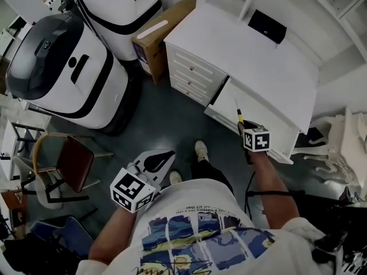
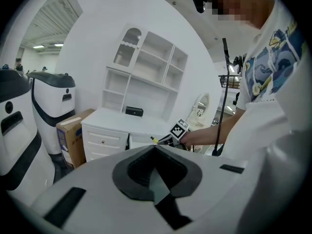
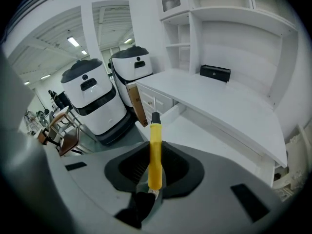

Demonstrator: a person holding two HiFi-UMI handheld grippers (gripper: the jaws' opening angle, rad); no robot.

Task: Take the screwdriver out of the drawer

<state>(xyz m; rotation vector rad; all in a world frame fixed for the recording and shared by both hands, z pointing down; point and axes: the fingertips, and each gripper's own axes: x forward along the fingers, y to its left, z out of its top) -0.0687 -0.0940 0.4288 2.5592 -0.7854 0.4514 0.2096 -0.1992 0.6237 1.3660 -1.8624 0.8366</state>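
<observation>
Right tool [image 3: 153, 179] clamps screwdriver [image 3: 155, 150] mid yellow handle, just above open drawer [image 3: 200, 130]. Likely light, stiff, smooth plastic, so grip handle, not shaft. Left tool [image 2: 155, 179] closed, empty, well away from drawer.

1. two grippers: left gripper [image 1: 166, 156], right gripper [image 1: 242, 125]
2. one screwdriver [image 3: 155, 150], between right jaws
3. one open drawer [image 1: 258, 118], beyond right jaws
4. two white machines [image 1: 63, 73]
5. one cardboard box [image 1: 160, 36]
6. one black box [image 1: 266, 26], on tabletop [image 1: 229, 39]
7. one chair [image 1: 71, 165]
</observation>
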